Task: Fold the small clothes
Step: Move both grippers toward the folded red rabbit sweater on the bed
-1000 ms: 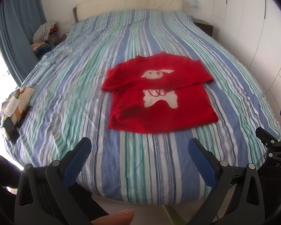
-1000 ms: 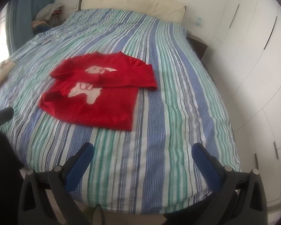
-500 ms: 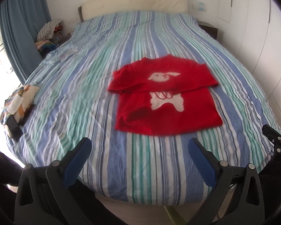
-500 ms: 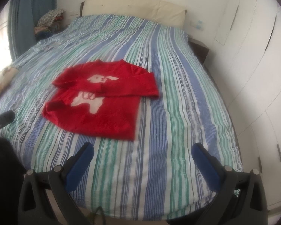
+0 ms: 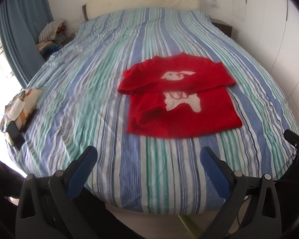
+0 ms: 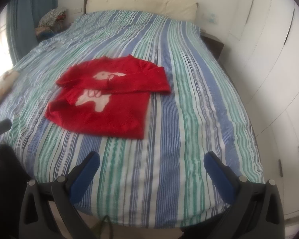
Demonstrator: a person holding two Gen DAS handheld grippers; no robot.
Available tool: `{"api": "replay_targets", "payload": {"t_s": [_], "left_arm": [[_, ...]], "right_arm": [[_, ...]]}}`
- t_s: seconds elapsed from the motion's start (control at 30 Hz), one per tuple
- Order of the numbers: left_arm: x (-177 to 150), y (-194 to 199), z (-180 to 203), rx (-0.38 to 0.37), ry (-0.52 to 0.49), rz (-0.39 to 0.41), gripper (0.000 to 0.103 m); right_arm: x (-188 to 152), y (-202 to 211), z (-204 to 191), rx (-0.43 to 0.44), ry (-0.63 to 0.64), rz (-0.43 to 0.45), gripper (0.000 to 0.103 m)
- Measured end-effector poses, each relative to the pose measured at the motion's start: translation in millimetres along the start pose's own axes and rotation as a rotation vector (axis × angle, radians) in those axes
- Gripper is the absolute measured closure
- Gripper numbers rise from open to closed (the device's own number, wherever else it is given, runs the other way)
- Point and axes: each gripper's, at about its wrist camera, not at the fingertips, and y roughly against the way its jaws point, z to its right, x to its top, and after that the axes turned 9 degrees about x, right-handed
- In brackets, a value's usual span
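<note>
- A red top, both sleeves folded across its chest, is lying flat on a striped bed, its hem facing the 2 grippers.
- The left gripper and right gripper are hovering spread wide and empty, well short of the hem.
- The top is sitting straight ahead of the left gripper and ahead-left of the right, so the left looks nearer.

Left gripper: you raised it; bed's far end shows fuller.
Right gripper: you raised it; red sweater sits lower in view.
</note>
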Motion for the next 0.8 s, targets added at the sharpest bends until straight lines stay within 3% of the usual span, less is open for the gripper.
{"api": "replay_targets", "payload": {"t_s": [0.23, 0.43, 0.6, 0.8], "left_arm": [[8, 12, -4, -0.055, -0.063, 0.056, 0.000], [12, 15, -9, -0.058, -0.025, 0.073, 0.001], [16, 3, -17, -0.074, 0.001, 0.042, 0.000], [17, -3, -10, -0.083, -0.107, 0.071, 0.001]], "right_arm": [[3, 1, -1, 0.018, -0.001, -0.002, 0.000], [2, 6, -1, 0.058, -0.012, 0.014, 0.000], [1, 5, -3, 0.137, 0.010, 0.003, 0.000], [2, 13, -3, 0.185, -0.003, 0.037, 0.000]]}}
